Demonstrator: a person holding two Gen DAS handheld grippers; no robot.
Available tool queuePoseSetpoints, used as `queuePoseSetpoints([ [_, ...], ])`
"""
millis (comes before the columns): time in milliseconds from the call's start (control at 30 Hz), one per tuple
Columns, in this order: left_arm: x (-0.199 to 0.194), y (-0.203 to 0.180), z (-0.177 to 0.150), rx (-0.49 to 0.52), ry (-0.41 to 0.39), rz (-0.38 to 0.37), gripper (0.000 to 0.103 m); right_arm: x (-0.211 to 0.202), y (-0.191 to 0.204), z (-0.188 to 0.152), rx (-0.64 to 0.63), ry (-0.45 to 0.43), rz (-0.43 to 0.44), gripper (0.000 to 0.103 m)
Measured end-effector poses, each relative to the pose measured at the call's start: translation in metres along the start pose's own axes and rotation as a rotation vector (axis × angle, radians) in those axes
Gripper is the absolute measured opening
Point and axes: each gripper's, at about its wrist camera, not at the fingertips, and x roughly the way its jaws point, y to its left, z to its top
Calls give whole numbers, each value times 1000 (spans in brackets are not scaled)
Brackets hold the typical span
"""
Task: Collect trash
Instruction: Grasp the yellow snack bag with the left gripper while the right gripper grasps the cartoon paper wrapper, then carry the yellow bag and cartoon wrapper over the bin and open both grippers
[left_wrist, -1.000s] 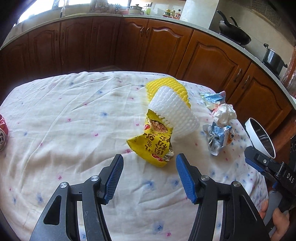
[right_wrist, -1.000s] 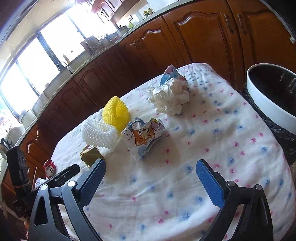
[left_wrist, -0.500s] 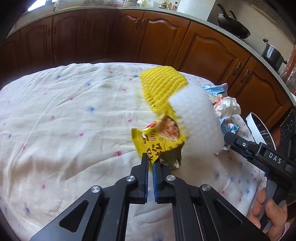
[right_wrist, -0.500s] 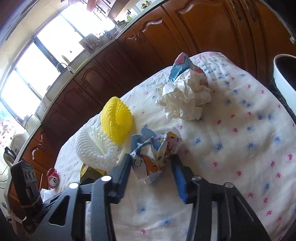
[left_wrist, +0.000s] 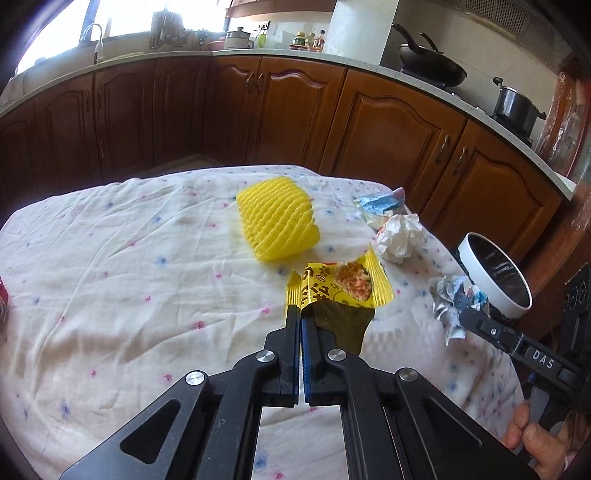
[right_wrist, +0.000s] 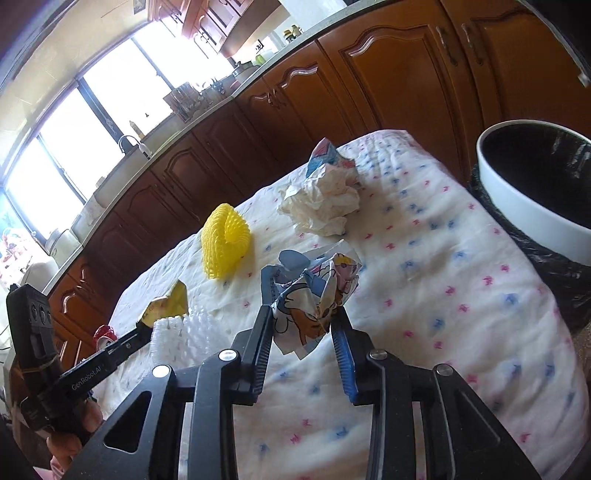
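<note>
My left gripper (left_wrist: 300, 314) is shut on a yellow snack wrapper (left_wrist: 338, 287) and holds it above the tablecloth. My right gripper (right_wrist: 303, 317) is shut on a crumpled cartoon-print wrapper (right_wrist: 314, 291), lifted off the cloth; it shows in the left wrist view (left_wrist: 452, 295) too. A yellow foam fruit net (left_wrist: 277, 218) lies mid-table. A crumpled white tissue (right_wrist: 323, 206) and a blue-white wrapper (right_wrist: 325, 155) lie behind it. A white foam net (right_wrist: 177, 332) sits by the left gripper in the right wrist view. The white trash bin (right_wrist: 532, 192) with a black liner stands off the table's right edge.
The table wears a white flowered cloth (left_wrist: 110, 277). A red can (right_wrist: 103, 334) sits at the far left edge. Wooden kitchen cabinets (left_wrist: 388, 129) run behind the table, with a wok and pot on the counter.
Both grippers have closed on their wrappers and lifted them off the cloth. The left gripper has drawn back with the yellow wrapper, away from the foam nets.
</note>
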Motion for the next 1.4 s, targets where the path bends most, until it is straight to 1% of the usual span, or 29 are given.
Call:
queuePoseSetpoints([
  [100,1,-16,11,24,-15,-19,0,-16,-12,3,17,-26,-12,33],
  [233,1,-42,20,62,-24,-64,0,-34,-28,7,39,-60,-31,33],
  [400,4,-70,26,95,-13,-135,0,-55,-47,10,70,-99,-56,33],
  [633,17,-112,28,159,10,-201,0,-82,-80,16,109,-147,-102,33],
  [1067,72,-173,33,211,91,-253,0,-108,-123,27,146,-183,-170,33],
  [1400,108,-220,49,244,104,-271,0,-119,-148,48,126,-193,-228,33],
])
